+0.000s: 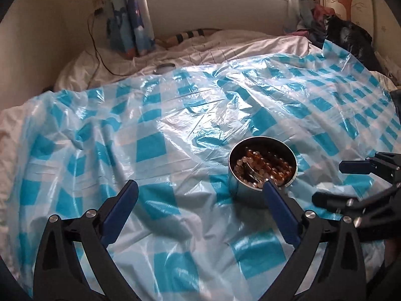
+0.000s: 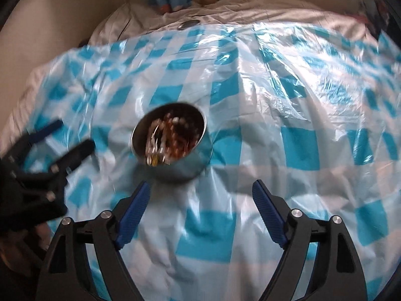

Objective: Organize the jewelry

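A round metal tin (image 1: pixel 242 193) stands on a blue-and-white checked plastic sheet (image 1: pixel 155 148) spread over a bed. Inside it lies beaded jewelry (image 1: pixel 265 166) in amber and pale tones. My left gripper (image 1: pixel 199 184) is open and empty, with its right fingertip in front of the tin's near rim. At the right edge of the same view my right gripper (image 1: pixel 328 183) stands open beside the tin. In the right wrist view, the tin (image 2: pixel 185 166) and the jewelry (image 2: pixel 170 135) sit just beyond the open right gripper (image 2: pixel 201 184). The left gripper (image 2: pixel 75 134) is at the left.
A round metal lid (image 1: pixel 164 68) lies at the sheet's far edge, and the lid (image 2: pixel 188 23) also shows in the right wrist view. Beyond are white bedding (image 1: pixel 200 47), a patterned curtain (image 1: pixel 132 20), a dark cable (image 1: pixel 96 50) and a black bag (image 1: pixel 351 37) at the far right.
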The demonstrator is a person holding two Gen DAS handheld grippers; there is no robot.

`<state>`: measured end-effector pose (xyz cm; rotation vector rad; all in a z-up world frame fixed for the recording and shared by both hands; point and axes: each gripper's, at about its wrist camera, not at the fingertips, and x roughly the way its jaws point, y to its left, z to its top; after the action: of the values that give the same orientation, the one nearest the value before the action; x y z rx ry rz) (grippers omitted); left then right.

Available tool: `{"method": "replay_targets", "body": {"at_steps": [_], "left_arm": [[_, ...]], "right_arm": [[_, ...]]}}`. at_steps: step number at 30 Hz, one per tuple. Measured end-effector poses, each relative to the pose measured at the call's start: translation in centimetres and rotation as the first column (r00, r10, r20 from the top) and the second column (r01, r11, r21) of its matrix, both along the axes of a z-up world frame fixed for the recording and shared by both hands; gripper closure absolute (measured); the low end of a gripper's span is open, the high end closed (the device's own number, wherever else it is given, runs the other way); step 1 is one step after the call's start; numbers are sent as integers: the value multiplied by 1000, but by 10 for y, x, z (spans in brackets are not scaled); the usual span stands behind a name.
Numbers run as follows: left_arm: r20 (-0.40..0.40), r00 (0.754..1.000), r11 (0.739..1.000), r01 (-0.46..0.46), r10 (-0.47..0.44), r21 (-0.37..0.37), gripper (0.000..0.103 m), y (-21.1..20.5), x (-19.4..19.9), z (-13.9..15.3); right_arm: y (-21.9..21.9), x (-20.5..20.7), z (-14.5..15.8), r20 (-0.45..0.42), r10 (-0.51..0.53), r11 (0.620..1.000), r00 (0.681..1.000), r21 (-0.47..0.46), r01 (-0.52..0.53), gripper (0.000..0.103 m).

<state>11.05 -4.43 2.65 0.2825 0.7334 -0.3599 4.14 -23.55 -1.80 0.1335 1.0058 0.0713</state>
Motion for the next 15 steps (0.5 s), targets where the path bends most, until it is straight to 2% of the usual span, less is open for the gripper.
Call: {"method": "replay_targets", "body": {"at_steps": [6,11,15], "left_arm": [[-21,999,999,-26,25,-35,8,6,-18,-1],[-7,1000,1000,-6,6,28,8,-6,-18,-10],[-27,1000,1000,1,-1,14,8,-9,-13,-13]], "right_arm": [[3,-7,-5,-10,-4,1000,1000,-14,4,18],[3,-4,-12,-26,-12,1000,1000,-18,11,18],[2,0,-15,-33,-16,1000,999,-22,15,16]]}}
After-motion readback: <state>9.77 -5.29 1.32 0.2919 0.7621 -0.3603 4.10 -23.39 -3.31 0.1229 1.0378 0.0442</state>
